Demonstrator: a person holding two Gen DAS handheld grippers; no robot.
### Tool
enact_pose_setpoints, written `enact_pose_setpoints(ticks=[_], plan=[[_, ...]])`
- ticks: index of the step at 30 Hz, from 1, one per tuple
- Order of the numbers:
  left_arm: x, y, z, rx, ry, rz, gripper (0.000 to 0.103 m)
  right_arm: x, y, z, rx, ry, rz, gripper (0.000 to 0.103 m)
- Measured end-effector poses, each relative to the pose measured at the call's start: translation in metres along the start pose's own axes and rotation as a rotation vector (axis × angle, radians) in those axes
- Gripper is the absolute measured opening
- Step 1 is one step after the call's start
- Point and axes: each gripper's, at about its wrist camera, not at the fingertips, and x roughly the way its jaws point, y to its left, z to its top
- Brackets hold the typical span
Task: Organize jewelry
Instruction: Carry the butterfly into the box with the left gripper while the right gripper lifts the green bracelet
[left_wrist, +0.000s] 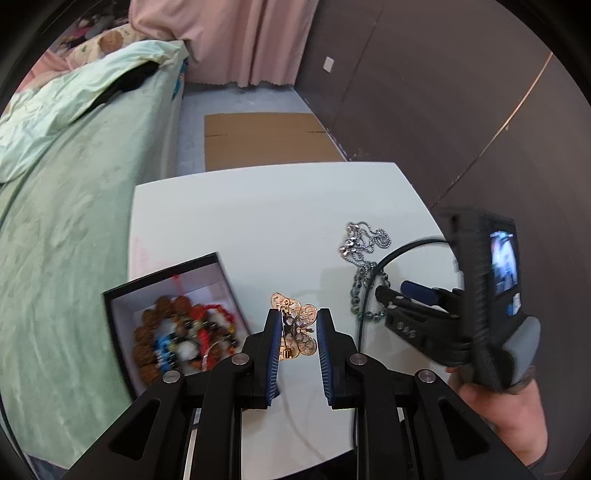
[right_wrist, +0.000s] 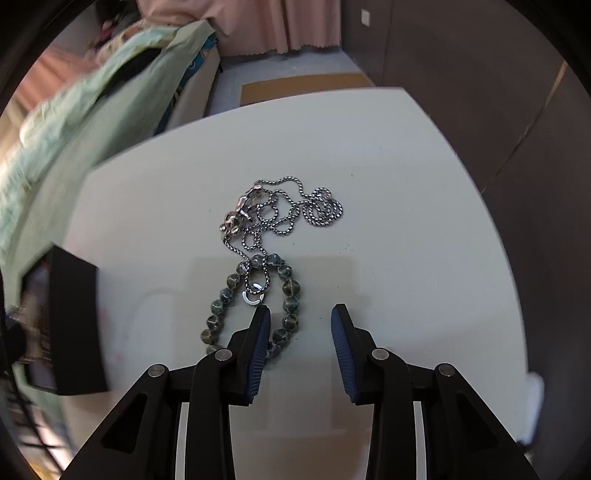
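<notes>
I had the gold filigree butterfly piece (left_wrist: 297, 325) pinched between the blue pads of my left gripper (left_wrist: 297, 334), lifted above the white table (left_wrist: 258, 221), just right of the black box (left_wrist: 166, 280) holding red and brown beaded jewelry (left_wrist: 181, 336). My right gripper (right_wrist: 299, 332) hung over the green bead bracelet (right_wrist: 255, 306), jaws spread with nothing pressed between them; one pad sat inside the loop. The silver chain (right_wrist: 280, 214) lay tangled beyond, overlapping the bracelet's far edge.
</notes>
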Motion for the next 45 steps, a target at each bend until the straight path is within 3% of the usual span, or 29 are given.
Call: enact_pose_setpoints(ticks=[1,3,6,19,28,40,45], plan=[[-0.003,0.002,-0.002,0.000,-0.004,0.002,0.020,-0.002,0.004,-0.002,-0.020,-0.010,-0.001,0.025],[-0.009,0.005,-0.006,0.000,-0.007,0.009,0.020,-0.004,0.005,-0.005,-0.025,-0.013,0.013,0.016],[-0.017,0.010,-0.012,-0.001,-0.011,0.024,0.020,-0.009,0.001,-0.012,-0.015,-0.008,0.029,0.010],[-0.073,0.024,-0.037,-0.016,-0.067,0.080,0.020,-0.054,-0.003,-0.029,0.139,-0.150,0.254,0.010],[-0.097,0.040,-0.038,-0.043,-0.108,0.091,0.020,-0.086,0.011,-0.031,0.157,-0.244,0.427,0.010],[-0.078,0.053,-0.028,-0.082,-0.104,0.059,0.020,-0.115,0.031,-0.021,0.112,-0.344,0.651,0.010],[-0.058,0.056,-0.022,-0.107,-0.077,0.020,0.020,-0.117,0.039,-0.019,0.092,-0.358,0.680,0.010]])
